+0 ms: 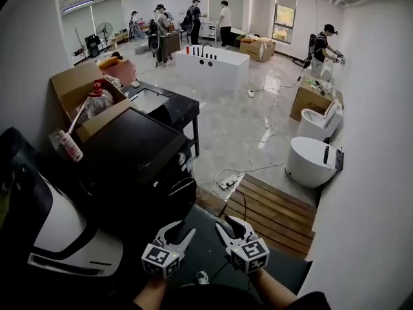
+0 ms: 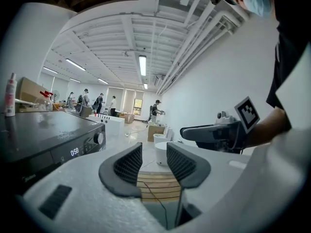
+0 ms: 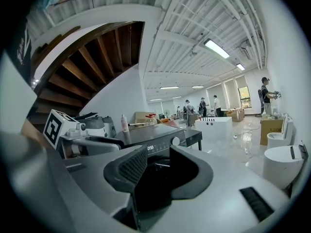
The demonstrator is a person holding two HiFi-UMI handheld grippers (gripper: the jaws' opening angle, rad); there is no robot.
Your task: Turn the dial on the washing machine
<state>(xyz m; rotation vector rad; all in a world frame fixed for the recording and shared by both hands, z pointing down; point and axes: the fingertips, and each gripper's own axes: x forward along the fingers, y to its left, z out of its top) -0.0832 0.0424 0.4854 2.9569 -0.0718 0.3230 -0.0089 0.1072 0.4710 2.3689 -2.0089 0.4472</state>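
Observation:
The black washing machine (image 1: 139,160) stands ahead and to the left of me. Its round silver dial (image 2: 99,138) sits on the front panel beside a lit display, and the dial (image 3: 175,141) also shows in the right gripper view. Both grippers are held side by side low in the head view, short of the machine's front. My left gripper (image 1: 182,230) is open with nothing between its jaws (image 2: 154,161). My right gripper (image 1: 229,225) is also open and empty (image 3: 158,166), and it points toward the machine's panel.
A white bottle with a pink cap (image 1: 70,145) stands on the machine's far left corner, beside an open cardboard box (image 1: 84,89). A black table (image 1: 161,105) lies behind. A wooden platform (image 1: 277,215), a power strip (image 1: 227,183) and white toilets (image 1: 313,160) are to the right. People work at the far end.

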